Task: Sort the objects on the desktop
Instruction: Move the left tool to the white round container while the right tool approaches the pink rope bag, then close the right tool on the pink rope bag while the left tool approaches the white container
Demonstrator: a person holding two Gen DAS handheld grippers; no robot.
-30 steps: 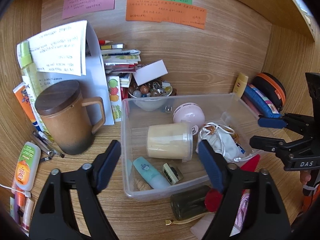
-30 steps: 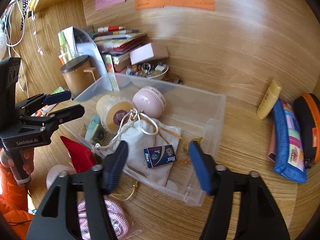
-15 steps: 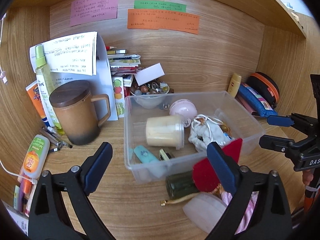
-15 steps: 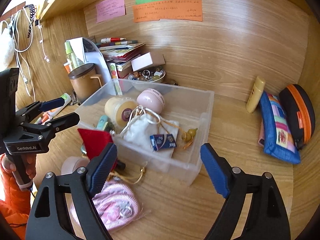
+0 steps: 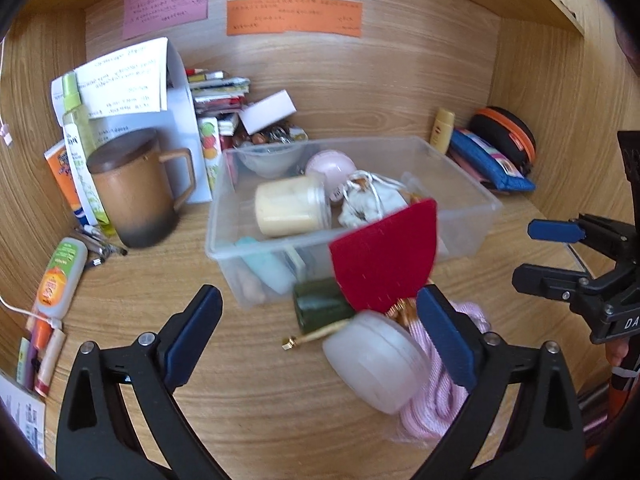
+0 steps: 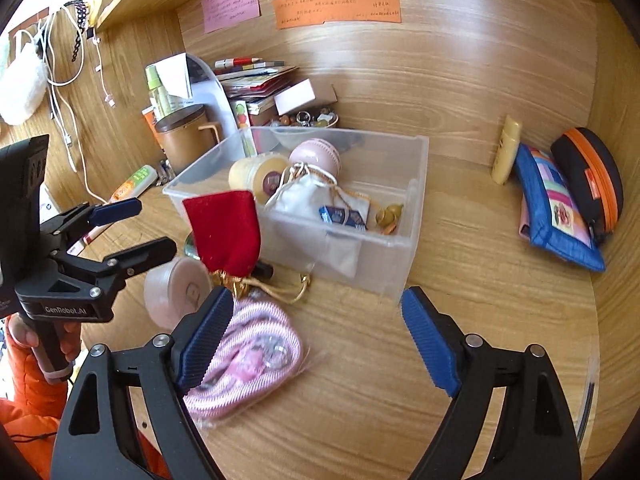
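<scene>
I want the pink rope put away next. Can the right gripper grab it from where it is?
Probably yes. The right gripper is open, and the pink rope lies on the bare desk right by its left finger, with nothing on top of it.

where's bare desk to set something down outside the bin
Bare wood lies between the clear bin and the blue pouch, running forward past the right tool. Crowded: the bin's front left, with the red pouch, round jar and pink bag.

Home study desk nook, sticky notes
</scene>
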